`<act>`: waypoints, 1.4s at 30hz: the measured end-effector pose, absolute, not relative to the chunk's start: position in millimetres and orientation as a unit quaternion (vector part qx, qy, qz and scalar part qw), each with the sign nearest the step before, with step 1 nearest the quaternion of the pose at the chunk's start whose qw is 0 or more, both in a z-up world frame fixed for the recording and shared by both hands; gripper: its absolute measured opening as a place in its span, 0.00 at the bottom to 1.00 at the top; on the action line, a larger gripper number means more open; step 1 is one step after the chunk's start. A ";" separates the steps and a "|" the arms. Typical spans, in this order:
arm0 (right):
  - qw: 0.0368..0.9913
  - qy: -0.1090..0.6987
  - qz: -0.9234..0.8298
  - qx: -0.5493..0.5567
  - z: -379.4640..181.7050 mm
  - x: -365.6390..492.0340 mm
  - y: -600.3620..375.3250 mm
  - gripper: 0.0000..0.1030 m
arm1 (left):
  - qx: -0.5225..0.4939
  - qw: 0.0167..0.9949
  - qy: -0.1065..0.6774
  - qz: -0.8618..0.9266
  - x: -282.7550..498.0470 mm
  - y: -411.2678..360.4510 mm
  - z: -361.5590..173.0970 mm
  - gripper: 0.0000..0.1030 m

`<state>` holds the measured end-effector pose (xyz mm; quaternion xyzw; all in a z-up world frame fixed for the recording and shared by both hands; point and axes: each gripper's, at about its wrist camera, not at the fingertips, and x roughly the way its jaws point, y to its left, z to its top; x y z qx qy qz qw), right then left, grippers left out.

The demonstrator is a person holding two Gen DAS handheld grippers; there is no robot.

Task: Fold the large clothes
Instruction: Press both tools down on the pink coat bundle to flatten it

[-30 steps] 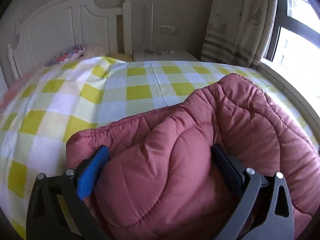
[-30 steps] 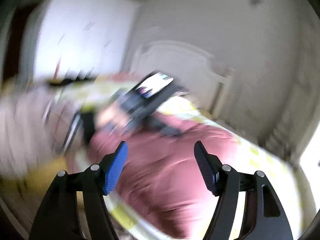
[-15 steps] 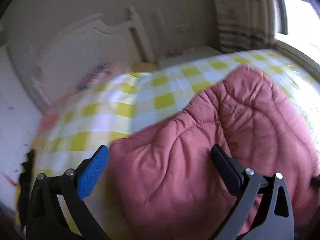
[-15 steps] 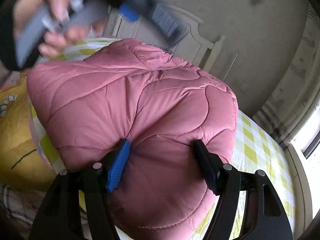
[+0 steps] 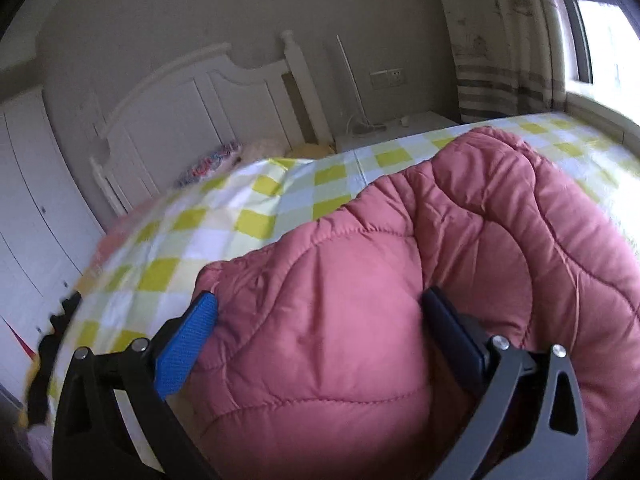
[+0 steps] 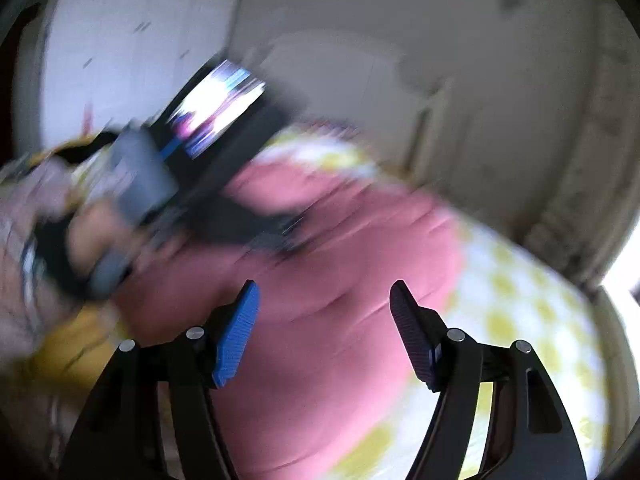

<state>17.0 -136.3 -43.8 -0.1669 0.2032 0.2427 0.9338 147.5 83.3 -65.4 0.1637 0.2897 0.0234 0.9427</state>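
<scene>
A puffy pink quilted jacket [image 5: 400,280] lies bunched on the yellow-and-white checked bed [image 5: 224,216]. My left gripper [image 5: 318,320] is open, its jaws wide apart and pressed down around a padded fold of the jacket. In the blurred right wrist view the jacket [image 6: 340,264] lies below and ahead of my right gripper [image 6: 324,312], which is open and empty above it. The left gripper's body and the hand holding it [image 6: 132,200] show at the left of that view, over the jacket.
A white headboard [image 5: 192,112] and a nightstand [image 5: 396,128] stand at the bed's far end. White wardrobe doors [image 5: 28,216] are at left, a striped curtain [image 5: 500,52] and window at right. A yellow blanket [image 6: 76,344] lies by the bed edge.
My left gripper dropped back onto the jacket, its jaws around a fold again. My right gripper lifted off the jacket and swung away; its view is now blurred.
</scene>
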 end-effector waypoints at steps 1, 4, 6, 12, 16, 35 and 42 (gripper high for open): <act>0.941 0.191 0.231 -0.159 -32.3 26.3 -141.9 0.66 | 0.157 0.943 0.292 0.018 149.6 86.0 -65.8 0.98; 0.954 0.175 0.208 -0.126 -4.2 74.6 -150.0 0.66 | 0.113 0.944 0.308 -0.010 156.5 100.7 -64.3 0.98; 0.958 0.187 0.193 -0.102 4.5 111.7 -148.6 0.63 | 0.100 0.945 0.312 -0.017 157.5 105.0 -63.8 0.98; 0.911 0.337 0.184 -0.152 -62.0 227.8 -103.8 0.60 | 0.086 0.947 0.309 -0.025 158.2 108.4 -64.3 0.98; 0.889 0.400 0.191 -0.116 -93.8 248.0 -105.5 0.61 | 0.065 0.945 0.319 -0.039 162.7 114.5 -65.1 0.98; 0.926 0.333 0.146 -0.096 -45.7 186.7 -117.4 0.73 | 0.052 0.942 0.328 -0.046 164.1 114.9 -68.2 0.98; 0.919 0.274 0.212 -0.185 -58.3 83.3 -94.1 0.87 | 0.045 0.943 0.326 -0.046 163.2 117.5 -67.8 0.98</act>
